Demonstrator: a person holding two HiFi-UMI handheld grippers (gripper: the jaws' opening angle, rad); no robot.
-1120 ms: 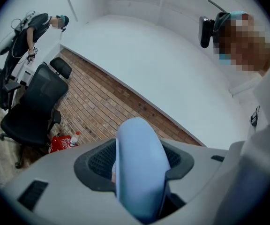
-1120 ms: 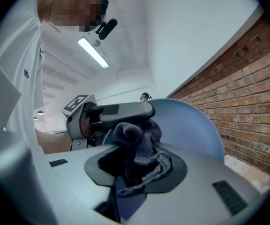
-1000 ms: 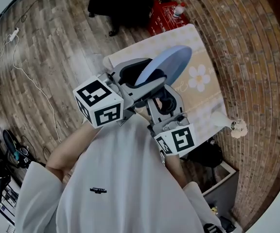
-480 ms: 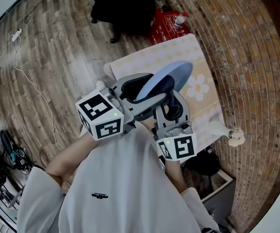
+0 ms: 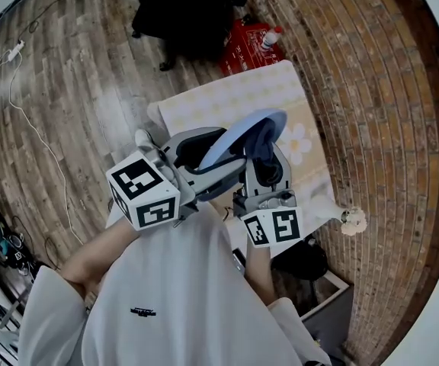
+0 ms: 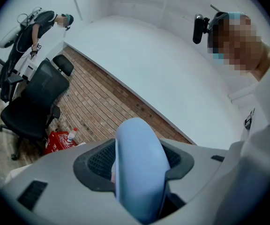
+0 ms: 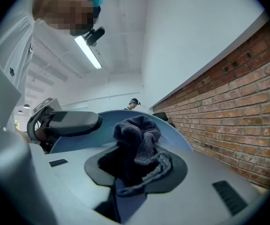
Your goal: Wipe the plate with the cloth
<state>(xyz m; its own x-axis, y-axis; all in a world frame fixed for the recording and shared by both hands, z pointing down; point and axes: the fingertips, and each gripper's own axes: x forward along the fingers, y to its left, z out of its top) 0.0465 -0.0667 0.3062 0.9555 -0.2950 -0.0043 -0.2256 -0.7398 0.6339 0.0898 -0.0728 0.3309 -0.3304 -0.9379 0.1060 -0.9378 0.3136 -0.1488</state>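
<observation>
A light blue plate (image 5: 235, 137) is held up on edge above the table, and my left gripper (image 5: 218, 157) is shut on its rim. In the left gripper view the plate (image 6: 139, 172) stands edge-on between the jaws of that gripper (image 6: 137, 159). My right gripper (image 5: 264, 168) is shut on a dark blue knitted cloth (image 5: 262, 145), which presses against the plate's right face near its upper rim. In the right gripper view the bunched cloth (image 7: 140, 146) lies in the jaws of that gripper (image 7: 135, 168), with the plate (image 7: 81, 142) just behind it.
Below lies a small table (image 5: 227, 90) with a beige flower-patterned cover. A red box (image 5: 244, 43) with a bottle and a black chair (image 5: 189, 6) stand on the wooden floor beyond. A brick wall (image 5: 372, 113) runs along the right.
The cloth in my right gripper has slid up the plate's face toward its rim. Both grippers and the plate have shifted slightly left in the head view.
</observation>
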